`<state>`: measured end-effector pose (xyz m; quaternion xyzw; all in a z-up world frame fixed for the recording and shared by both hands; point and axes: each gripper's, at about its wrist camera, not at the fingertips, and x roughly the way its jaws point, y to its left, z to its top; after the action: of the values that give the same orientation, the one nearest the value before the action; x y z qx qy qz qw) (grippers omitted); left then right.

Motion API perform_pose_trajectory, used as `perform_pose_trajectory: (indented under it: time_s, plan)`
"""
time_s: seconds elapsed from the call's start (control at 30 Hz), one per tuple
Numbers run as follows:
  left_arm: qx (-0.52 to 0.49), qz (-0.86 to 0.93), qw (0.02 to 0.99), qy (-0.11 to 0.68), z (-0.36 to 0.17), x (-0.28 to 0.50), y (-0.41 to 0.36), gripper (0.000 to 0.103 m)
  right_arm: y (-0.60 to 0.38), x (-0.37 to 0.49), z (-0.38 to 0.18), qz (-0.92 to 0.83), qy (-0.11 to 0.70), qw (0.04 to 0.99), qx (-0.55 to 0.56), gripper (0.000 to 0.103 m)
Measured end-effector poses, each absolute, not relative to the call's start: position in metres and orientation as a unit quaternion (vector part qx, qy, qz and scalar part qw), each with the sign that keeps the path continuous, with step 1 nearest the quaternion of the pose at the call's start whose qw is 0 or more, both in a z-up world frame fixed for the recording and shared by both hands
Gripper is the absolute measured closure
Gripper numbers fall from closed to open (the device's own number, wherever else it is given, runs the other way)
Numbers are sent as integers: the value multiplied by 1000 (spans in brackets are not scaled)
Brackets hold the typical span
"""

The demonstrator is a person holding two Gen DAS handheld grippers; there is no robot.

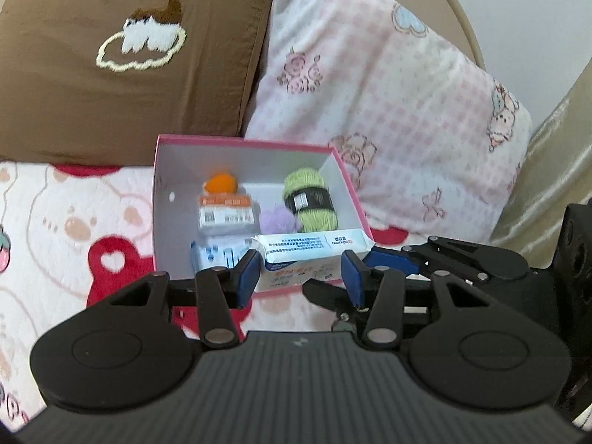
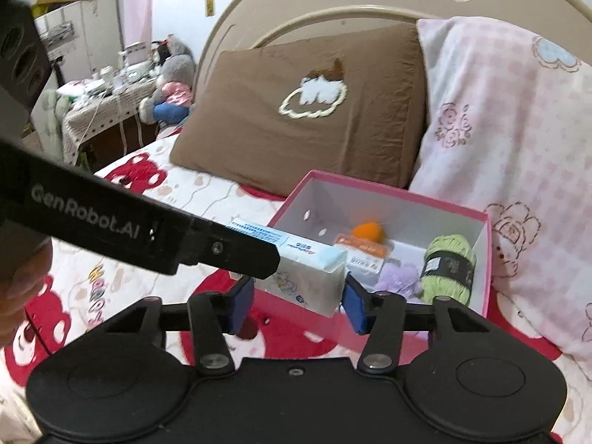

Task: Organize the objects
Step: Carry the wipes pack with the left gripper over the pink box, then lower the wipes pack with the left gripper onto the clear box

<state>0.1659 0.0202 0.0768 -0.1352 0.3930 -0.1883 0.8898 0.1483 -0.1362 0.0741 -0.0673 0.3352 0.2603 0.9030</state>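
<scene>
- Pack (image 1: 310, 248) of tissues hangs over the near rim of the pink box (image 1: 162, 192), tilted. One end is over the box and the rest juts out past the rim towards me.
- My left gripper (image 1: 298, 277) is pinching the pack: in its own view the blue pads sit against the pack's two sides, with no gap that I can see.
- My right gripper (image 2: 299, 303) is also pinching the pack, at the white end face that sticks out of the box. Its pads look to be touching both flanks of that end.
- From the right wrist view, the left gripper's black finger lies along the pack's long side, reaching in from the left of the box.
- Inside the box, green yarn (image 1: 310, 199) lies by the right wall, with a purple pompom (image 1: 277, 222) just beside it.
- An orange pompom (image 1: 222, 184) sits near the box's far wall, touching an orange-labelled packet (image 1: 225, 216) in front of it.
- The box rests on a blanket (image 1: 74, 240) printed with bears.
- A brown pillow (image 1: 111, 74) leans behind the box to the left, and a pink pillow (image 1: 388, 92) behind it to the right.
</scene>
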Motion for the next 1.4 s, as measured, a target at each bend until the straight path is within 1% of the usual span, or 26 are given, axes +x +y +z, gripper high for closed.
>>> perform_pose_trajectory:
  time_s: [0.07, 0.1, 0.17, 0.33, 0.5, 0.67, 0.9, 1.03, 1.17, 1.23, 1.4]
  plan:
    - [-130, -185, 893, 388, 74, 178, 19, 58, -139, 161, 74, 253, 335, 906, -62, 56]
    - [-127, -182, 895, 387, 72, 184, 18, 58, -139, 168, 74, 251, 337, 906, -59, 57]
    - [-127, -176, 897, 385, 67, 198, 17, 61, -142, 185, 73, 246, 344, 905, -47, 62]
    - [-144, -176, 890, 396, 53, 231, 17, 62, -152, 228, 63, 241, 381, 893, 3, 62]
    - [-125, -161, 893, 402, 36, 262, 7, 64, -152, 262, 49, 240, 407, 881, 14, 62]
    - [-149, -151, 875, 436, 3, 293, 7, 64, -144, 294, 21, 220, 445, 868, 11, 62]
    - [-171, -132, 868, 447, -28, 321, 13, 64, -136, 325, -12, 204, 474, 857, 9, 62]
    - [-185, -112, 852, 476, -50, 339, 14, 64, -133, 345, -33, 200, 499, 843, 16, 62]
    - [-182, -103, 849, 486, -60, 345, 11, 64, -133, 355, -45, 193, 510, 838, 24, 63]
    - [-175, -101, 855, 478, -60, 346, 9, 63, -132, 357, -49, 191, 516, 835, 23, 63]
    - [-179, -100, 857, 473, -66, 354, 10, 61, -131, 360, -51, 187, 507, 841, 22, 63]
